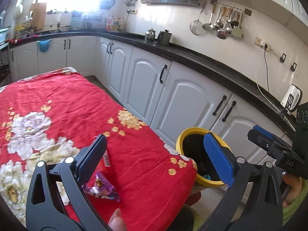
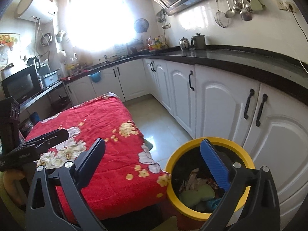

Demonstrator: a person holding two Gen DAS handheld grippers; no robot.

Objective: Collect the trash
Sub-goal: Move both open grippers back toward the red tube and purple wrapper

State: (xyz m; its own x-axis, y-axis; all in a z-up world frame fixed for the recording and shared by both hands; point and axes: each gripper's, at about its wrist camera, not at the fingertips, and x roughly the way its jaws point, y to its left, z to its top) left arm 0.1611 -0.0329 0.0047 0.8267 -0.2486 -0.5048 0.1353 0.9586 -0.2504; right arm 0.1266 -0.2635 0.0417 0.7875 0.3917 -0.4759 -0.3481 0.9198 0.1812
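Wrappers are what's left on the table as far as I can tell: a crinkly purple foil snack packet (image 1: 102,187) is lying on the red flowered cloth (image 1: 77,100) near the table's front edge, and a flat red wrapper with a barcode strip (image 1: 106,160) is sitting just beyond it, partly hiding behind the left finger of the left gripper (image 1: 154,157). That gripper is hanging wide open with nothing in it, and the purple packet is lying low and to the left between its fingers, closer to the black finger (image 1: 92,157) than to the blue ribbed pad (image 1: 217,157). The packet's long axis is running roughly left to right, slanting down towards the right, so I'm guessing the jaws would need to drop down and shift left to straddle it. The right gripper (image 2: 152,161) is also gaping wide and carrying nothing, and it's hovering over by the yellow-rimmed round bin (image 2: 173,159), which is standing on the floor just off the table's right corner with crumpled paper and green stuff already inside. So the left one is looking like the nearer tool for the packet, and the bin is waiting off to its right.
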